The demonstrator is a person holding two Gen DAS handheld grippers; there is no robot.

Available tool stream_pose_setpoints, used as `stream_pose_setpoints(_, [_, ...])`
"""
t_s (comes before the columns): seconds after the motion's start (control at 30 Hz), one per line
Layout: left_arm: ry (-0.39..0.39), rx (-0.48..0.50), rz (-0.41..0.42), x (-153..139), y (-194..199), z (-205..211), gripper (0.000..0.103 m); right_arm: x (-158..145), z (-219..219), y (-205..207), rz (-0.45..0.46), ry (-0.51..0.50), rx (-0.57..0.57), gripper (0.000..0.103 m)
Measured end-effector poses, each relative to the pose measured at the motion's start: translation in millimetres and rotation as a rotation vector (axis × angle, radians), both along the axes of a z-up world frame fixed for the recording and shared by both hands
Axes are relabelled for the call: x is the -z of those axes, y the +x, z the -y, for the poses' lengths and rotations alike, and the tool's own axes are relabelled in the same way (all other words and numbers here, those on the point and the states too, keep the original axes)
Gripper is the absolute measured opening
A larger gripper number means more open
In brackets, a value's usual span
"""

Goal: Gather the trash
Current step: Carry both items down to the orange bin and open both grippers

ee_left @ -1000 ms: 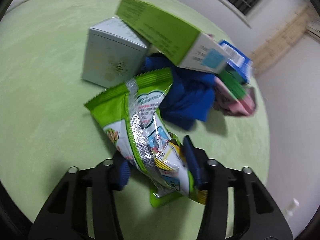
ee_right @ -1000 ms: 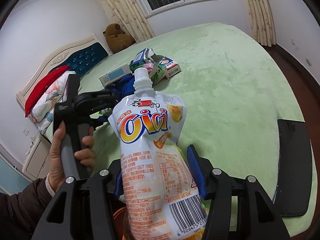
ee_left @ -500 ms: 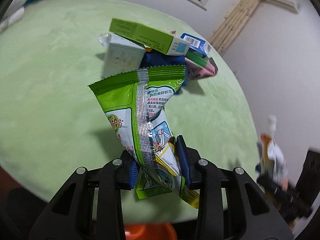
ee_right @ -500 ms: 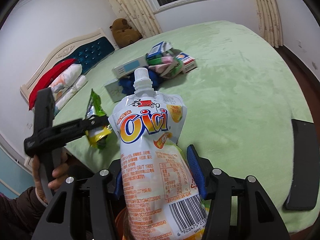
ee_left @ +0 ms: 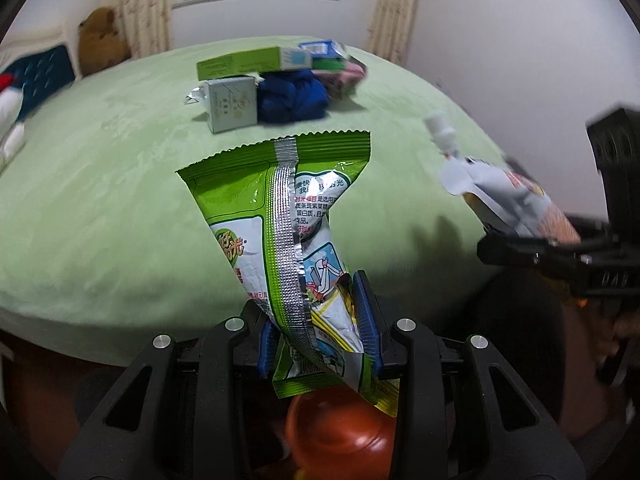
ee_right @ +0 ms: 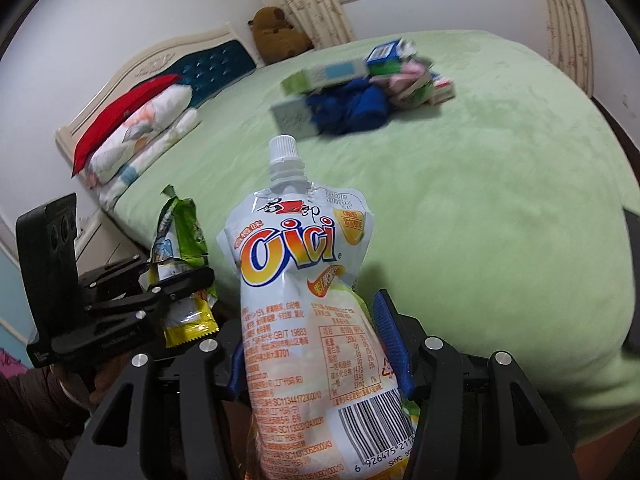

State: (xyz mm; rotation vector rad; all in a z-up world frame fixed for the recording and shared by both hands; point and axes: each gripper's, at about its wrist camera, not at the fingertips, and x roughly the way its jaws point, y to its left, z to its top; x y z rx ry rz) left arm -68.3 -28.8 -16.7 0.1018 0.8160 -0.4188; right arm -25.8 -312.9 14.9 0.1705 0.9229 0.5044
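Headboard: blue padded headboard (ee_right: 216, 68) at far left, pillows (ee_right: 136, 136) below it.
Left gripper (ee_left: 320, 320): jaws just closed further, clamped on a green snack bag (ee_left: 280, 216) past the bed's near edge, above an orange bin (ee_left: 340, 428).
Bed: pale green blanket (ee_right: 480, 200).
Trash pile: boxes (ee_left: 256, 62) and blue cloth (ee_left: 292, 98) mid-bed.
Right gripper (ee_right: 316, 344): pinching a white drink pouch (ee_right: 304, 300).
Window: curtains (ee_right: 560, 8) at right.
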Motion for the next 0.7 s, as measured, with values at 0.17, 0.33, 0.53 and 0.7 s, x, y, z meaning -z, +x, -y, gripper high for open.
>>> stream_pose_setpoints(0.17, [0.057, 0.044, -0.060, 27, -18, -6, 0.033, 22, -17, -29, -0.054, -0.036, -0.053, 0.053])
stream_pose_setpoints(0.33, [0.117, 0.053, -0.166, 64, -21, -10, 0.033, 53, -23, -46, -0.132, -0.086, -0.049, 0.053])
stream_pose_setpoints(0.53, [0.221, 0.091, -0.288, 111, -13, 2, 0.033, 94, -31, -47, -0.239, -0.119, -0.057, 0.053])
stream_pose_setpoints(0.7, [0.276, 0.136, -0.372, 141, -8, 12, 0.033, 129, -34, -34, -0.350, -0.112, -0.036, 0.054])
